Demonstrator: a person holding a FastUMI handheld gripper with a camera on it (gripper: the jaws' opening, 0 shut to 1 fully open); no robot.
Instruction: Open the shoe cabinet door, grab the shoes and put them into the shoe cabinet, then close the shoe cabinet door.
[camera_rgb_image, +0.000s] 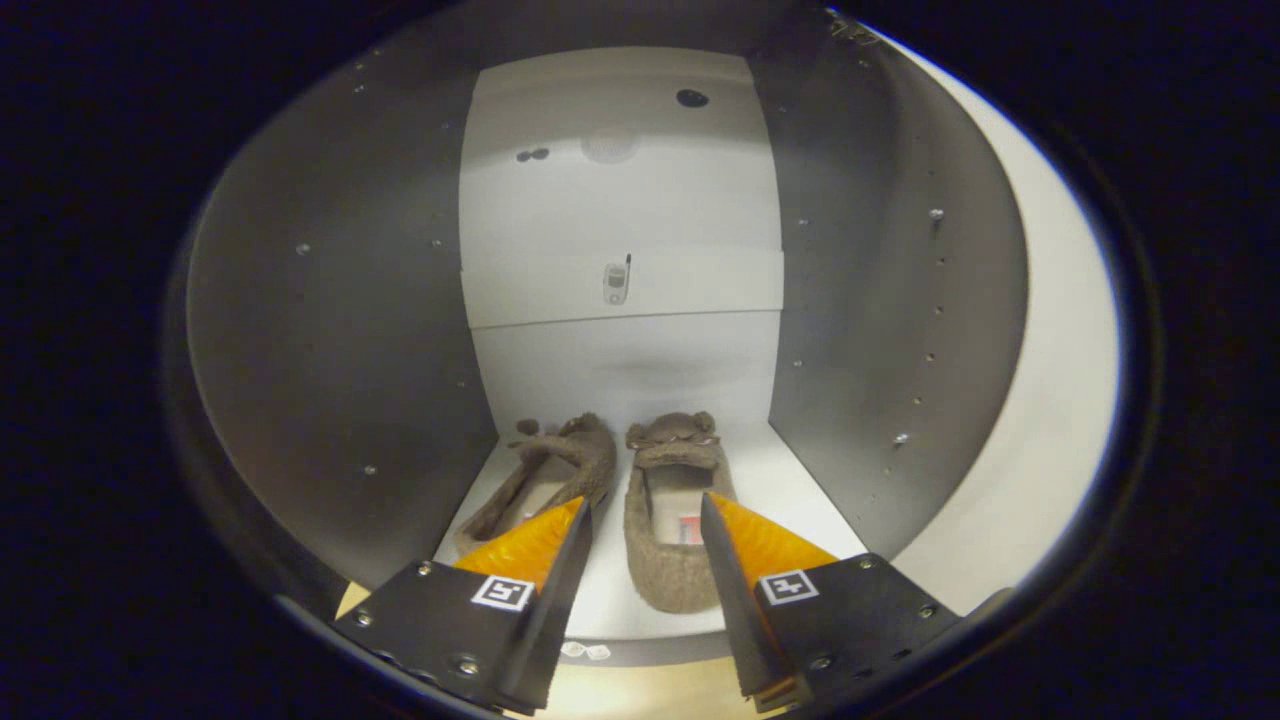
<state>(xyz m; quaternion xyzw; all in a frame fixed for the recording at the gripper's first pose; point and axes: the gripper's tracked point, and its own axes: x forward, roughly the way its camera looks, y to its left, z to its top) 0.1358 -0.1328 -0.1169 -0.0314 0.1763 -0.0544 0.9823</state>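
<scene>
I am looking straight into the open shoe cabinet (620, 370), and both shoes (610, 500) sit side by side on its floor, toes toward the back wall. The claw (645, 520) has its fingers apart with nothing clamped between them; the heel of the right shoe (672, 520) lies just ahead of the gap, and the left shoe (545, 480) sits partly behind my left finger. These are fuzzy slippers, so I judge them light, soft and floppy, with a pile that gives under pressure and is unlikely to slip. If I needed to shift one, I would pinch the heel rim or the side wall of the opening, where the fabric folds over into a firmer edge, not the plush toe, which would just squash. They look safely placed, so in my view the remaining step is the cabinet door, whose position I cannot tell from here.
</scene>
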